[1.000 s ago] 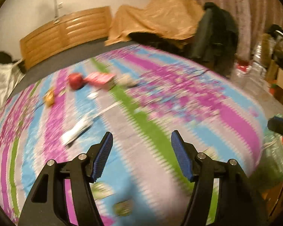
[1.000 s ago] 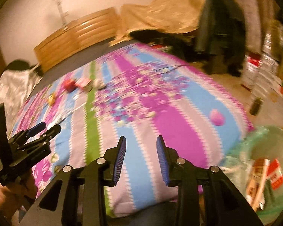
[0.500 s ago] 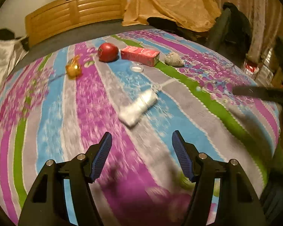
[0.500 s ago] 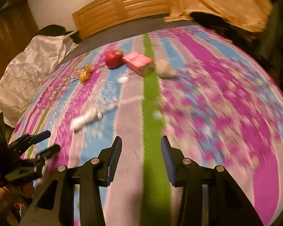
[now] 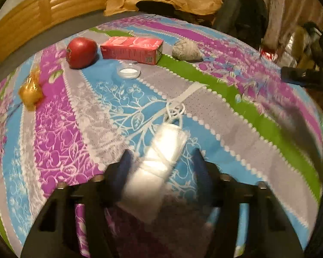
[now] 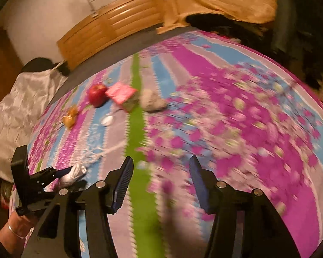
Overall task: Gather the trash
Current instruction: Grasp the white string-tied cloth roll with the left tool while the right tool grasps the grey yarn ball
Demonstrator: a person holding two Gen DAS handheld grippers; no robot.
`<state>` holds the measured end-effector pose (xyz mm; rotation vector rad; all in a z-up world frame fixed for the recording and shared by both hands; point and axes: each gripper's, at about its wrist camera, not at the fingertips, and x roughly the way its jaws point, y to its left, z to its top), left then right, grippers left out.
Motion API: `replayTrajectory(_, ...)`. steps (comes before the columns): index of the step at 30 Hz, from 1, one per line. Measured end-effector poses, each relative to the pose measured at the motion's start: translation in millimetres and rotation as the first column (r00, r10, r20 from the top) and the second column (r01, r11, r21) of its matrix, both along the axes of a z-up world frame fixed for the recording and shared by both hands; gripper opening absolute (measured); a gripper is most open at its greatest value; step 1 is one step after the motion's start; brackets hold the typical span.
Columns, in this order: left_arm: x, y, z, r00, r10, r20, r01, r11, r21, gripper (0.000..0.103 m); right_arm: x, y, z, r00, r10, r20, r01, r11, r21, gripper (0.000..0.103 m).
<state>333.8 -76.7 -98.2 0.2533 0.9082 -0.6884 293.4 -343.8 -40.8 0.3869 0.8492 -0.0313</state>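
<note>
Jaws of our left gripper (image 5: pixel 161 161) stand apart astride the white wrapper (image 5: pixel 159 161) on the bed (image 5: pixel 258 146), so we close squarely on its middle, while our right gripper (image 6: pixel 159 172) hangs released, holding nothing.

Both tools (image 5: pixel 161 161) (image 6: pixel 159 172) wide apart.

My left camera sits low, very near the bed cover (image 5: pixel 60 142), looking toward the wooden headboard (image 5: pixel 43 13). My right camera looks from higher up. Both see the red apple (image 5: pixel 81 52) and pink box (image 6: pixel 122 95).
</note>
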Motion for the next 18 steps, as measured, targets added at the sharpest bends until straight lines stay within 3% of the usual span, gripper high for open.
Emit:
replayTrajectory(1,-2,3,3,1.000,-0.006,-0.002,0.006,1.000,-0.022,0.029,-8,-6,-1,1.000,-0.011,0.004,0.011,1.000,0.002,0.055)
replayTrajectory(2,-3,6,6,1.000,-0.001,-0.014,0.000,0.999,-0.043,0.027,-15,-10,-2,1.000,-0.018,0.008,0.018,1.000,0.005,0.055)
replayTrajectory(5,-17,31,25,0.998,0.061,-0.005,-0.061,0.989,-0.134,0.026,-25,-15,-5,1.000,-0.016,0.015,0.015,1.000,0.015,0.055)
replayTrajectory(8,-39,61,46,0.988,0.153,0.009,-0.149,0.971,-0.188,0.026,-10,-4,-5,0.998,0.063,0.025,-0.062,0.998,-0.026,0.055)
replayTrajectory(12,-70,94,67,0.964,0.266,0.008,-0.258,0.942,-0.216,0.026,57,23,-2,0.979,0.196,0.063,-0.185,0.971,-0.153,0.057)
replayTrajectory(15,-82,110,70,0.949,0.313,-0.025,-0.311,0.925,-0.220,0.026,121,36,-14,0.965,0.261,0.015,-0.253,0.946,-0.202,0.057)
replayTrajectory(18,-90,111,71,0.942,0.334,-0.023,-0.332,0.924,-0.188,0.026,181,47,-35,0.954,0.288,-0.083,-0.300,0.913,-0.278,0.057)
